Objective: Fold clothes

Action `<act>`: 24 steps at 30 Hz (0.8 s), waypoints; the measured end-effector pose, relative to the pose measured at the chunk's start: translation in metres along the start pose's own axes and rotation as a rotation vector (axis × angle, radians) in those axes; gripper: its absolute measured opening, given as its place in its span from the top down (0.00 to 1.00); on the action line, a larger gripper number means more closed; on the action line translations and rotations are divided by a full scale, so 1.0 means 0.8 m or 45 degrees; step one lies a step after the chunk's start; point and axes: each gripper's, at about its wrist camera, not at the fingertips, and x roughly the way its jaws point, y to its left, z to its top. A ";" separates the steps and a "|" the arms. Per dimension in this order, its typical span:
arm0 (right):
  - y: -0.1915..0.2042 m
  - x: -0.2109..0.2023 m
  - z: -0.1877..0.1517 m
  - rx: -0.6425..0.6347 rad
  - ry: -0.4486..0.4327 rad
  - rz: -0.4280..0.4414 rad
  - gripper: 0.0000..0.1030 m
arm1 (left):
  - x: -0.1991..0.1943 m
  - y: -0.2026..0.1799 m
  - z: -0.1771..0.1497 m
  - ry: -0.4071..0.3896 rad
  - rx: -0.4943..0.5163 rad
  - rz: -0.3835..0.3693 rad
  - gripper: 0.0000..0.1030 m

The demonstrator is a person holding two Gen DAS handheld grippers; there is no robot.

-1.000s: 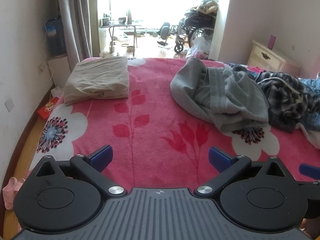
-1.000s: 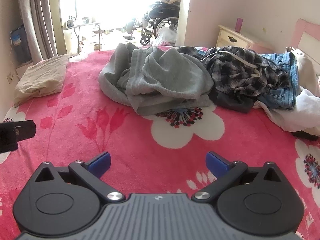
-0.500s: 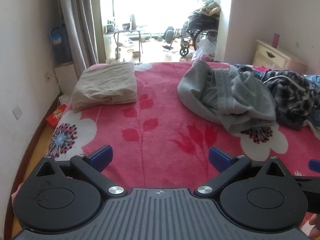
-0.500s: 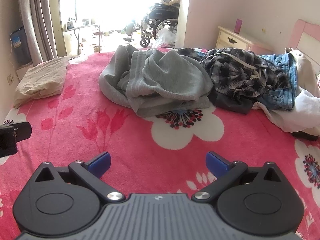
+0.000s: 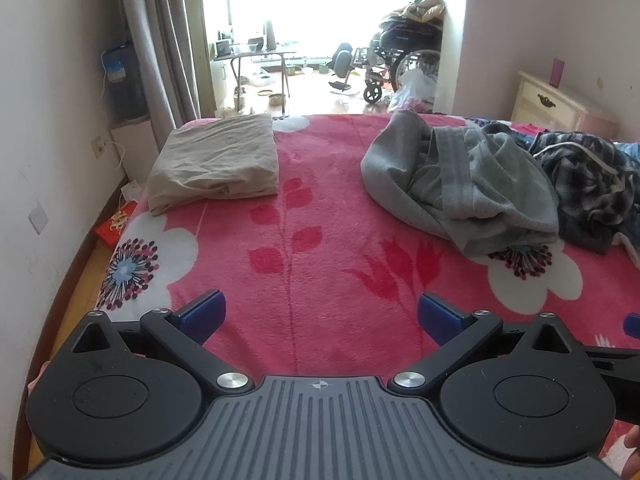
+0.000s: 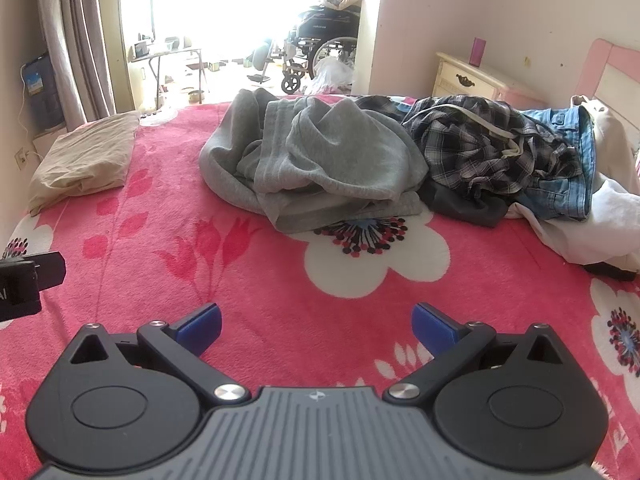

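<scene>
Left gripper [image 5: 320, 314] and right gripper [image 6: 316, 322] both spread wide, nothing held, blue fingertips [image 6: 200, 322] hovering over bare pink floral blanket [image 6: 248, 280]. Ahead, well apart from both, crumpled grey sweatshirt [image 6: 320, 160] heaped mid-bed, touching plaid shirt [image 6: 492, 144] to its right, with denim piece [image 6: 576, 184] and white garment [image 6: 592, 232] beyond that. Folded beige cloth [image 5: 220, 162] sits at far left bed corner, near curtain [image 5: 156, 40]; wheelchair [image 5: 404, 56] in bright doorway behind.

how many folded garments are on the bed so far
1: the beige folded garment lies at the bed's far left corner. The grey, plaid and other clothes remain piled; more may be hidden.
</scene>
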 end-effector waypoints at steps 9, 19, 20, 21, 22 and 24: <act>0.001 0.000 -0.001 0.001 0.001 0.002 0.00 | 0.000 0.000 0.000 0.005 -0.003 0.007 0.00; 0.004 0.001 -0.002 -0.003 0.003 0.005 0.00 | 0.000 0.003 -0.001 0.011 -0.010 0.008 0.00; 0.004 0.000 -0.002 -0.003 0.002 0.005 0.00 | 0.000 0.003 0.000 0.012 -0.012 0.009 0.00; 0.004 0.000 -0.003 -0.003 0.002 0.006 0.00 | 0.000 0.003 0.000 0.013 -0.013 0.009 0.00; 0.004 0.000 -0.003 -0.003 0.003 0.006 0.00 | 0.000 0.004 0.000 0.013 -0.014 0.010 0.00; 0.004 0.000 -0.003 -0.003 0.003 0.006 0.00 | 0.000 0.003 -0.001 0.013 -0.015 0.012 0.00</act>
